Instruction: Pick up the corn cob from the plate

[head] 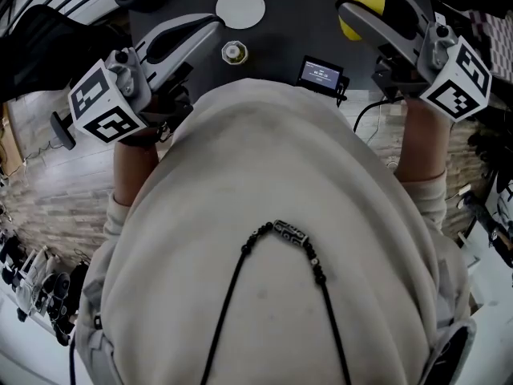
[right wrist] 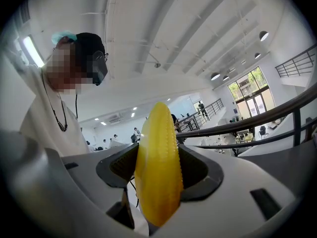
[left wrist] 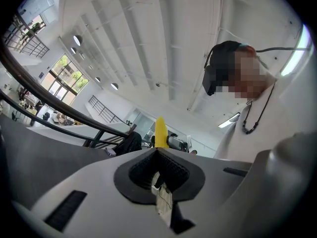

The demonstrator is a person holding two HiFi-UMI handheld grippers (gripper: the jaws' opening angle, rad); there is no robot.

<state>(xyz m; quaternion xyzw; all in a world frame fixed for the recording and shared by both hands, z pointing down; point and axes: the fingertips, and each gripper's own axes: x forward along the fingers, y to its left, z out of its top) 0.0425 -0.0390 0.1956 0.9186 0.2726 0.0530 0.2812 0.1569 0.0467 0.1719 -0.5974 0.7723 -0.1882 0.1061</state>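
Fingers (right wrist: 197,171) of right gripper (right wrist: 157,151) clasp yellow, ridged corn cob (right wrist: 158,182).

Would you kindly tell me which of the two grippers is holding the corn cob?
The right gripper: its jaws clamp the yellow corn cob, whereas the left gripper has its jaws shut together on nothing.

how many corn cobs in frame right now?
1. The corn cob is clamped in the jaws of the right gripper; none lies on the plate. The person's torso blocks much of the table, so others may be hidden.
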